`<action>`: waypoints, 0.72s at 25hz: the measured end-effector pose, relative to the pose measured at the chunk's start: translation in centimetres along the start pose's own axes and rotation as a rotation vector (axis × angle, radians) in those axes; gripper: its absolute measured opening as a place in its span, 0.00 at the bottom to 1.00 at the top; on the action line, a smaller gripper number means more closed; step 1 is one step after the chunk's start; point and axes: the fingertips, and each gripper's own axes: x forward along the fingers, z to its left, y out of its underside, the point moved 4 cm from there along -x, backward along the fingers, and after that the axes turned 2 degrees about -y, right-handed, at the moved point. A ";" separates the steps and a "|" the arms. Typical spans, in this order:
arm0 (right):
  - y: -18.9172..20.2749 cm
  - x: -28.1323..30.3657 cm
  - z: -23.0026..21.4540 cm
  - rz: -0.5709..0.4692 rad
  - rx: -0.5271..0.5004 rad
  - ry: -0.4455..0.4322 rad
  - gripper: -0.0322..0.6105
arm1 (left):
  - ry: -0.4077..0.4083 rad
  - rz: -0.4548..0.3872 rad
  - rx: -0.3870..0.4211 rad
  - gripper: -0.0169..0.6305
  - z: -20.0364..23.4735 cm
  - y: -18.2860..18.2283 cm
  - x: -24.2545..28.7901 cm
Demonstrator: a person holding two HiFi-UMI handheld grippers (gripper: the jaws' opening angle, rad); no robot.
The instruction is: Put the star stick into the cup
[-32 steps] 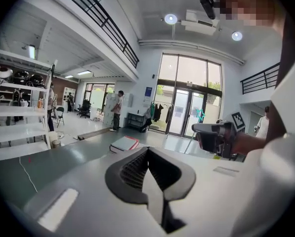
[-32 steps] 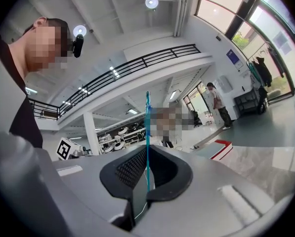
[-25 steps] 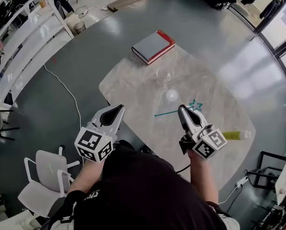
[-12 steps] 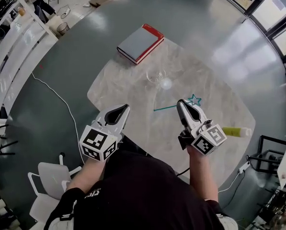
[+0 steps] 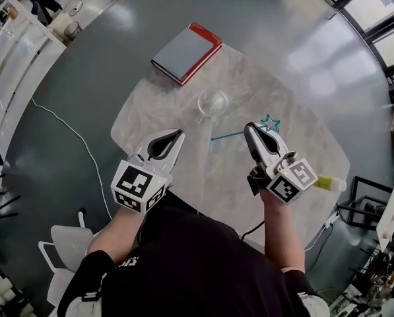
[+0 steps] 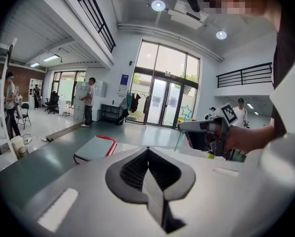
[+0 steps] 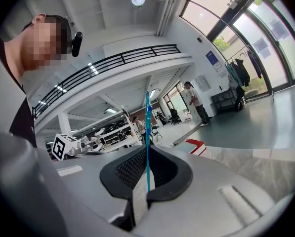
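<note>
1. left tongs (image 5: 178, 133): at near left over the tabletop (image 5: 150, 119) edge. the left gripper view shows the pads pressed together with nothing between them. idle, well apart from the cup.
2. red-edged book (image 5: 185, 53): lies flat at the far left of the tabletop. not part of the task.
3. cup (image 5: 212, 102): clear glass, upright, mid tabletop, beyond both tongs and a bit left of the right one. looks empty. likely light and easy to tip or knock, and hard to see, so come in from above.
4. star stick (image 5: 229, 136): teal, thin shaft with an open star at the right end. it is lifted off the tabletop, lying roughly level across the right tongs, with the free tail pointing left and near the cup but not in it.
5. handling guess: very light, thin, probably stiff plastic, smooth, and can pivot or slip in a pinch grip. best hold is on the shaft near the star, which is where it is held, leaving a long tail to drop in. the tail needs tilting down first.
6. right tongs (image 5: 249, 131): clamped on the shaft. the right gripper view shows the teal line running between nearly closed pads.
7. yellow object (image 5: 328, 184): near right on the tabletop, too small to identify.
</note>
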 end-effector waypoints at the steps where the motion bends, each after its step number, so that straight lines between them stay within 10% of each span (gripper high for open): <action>1: -0.1 0.3 -0.3 -0.001 0.002 -0.001 0.10 | 0.006 0.002 -0.001 0.03 0.1 0.2 0.4; 18: -0.4 6.1 -4.0 -0.004 -0.004 0.006 0.10 | 0.054 0.016 -0.036 0.03 1.9 3.1 6.7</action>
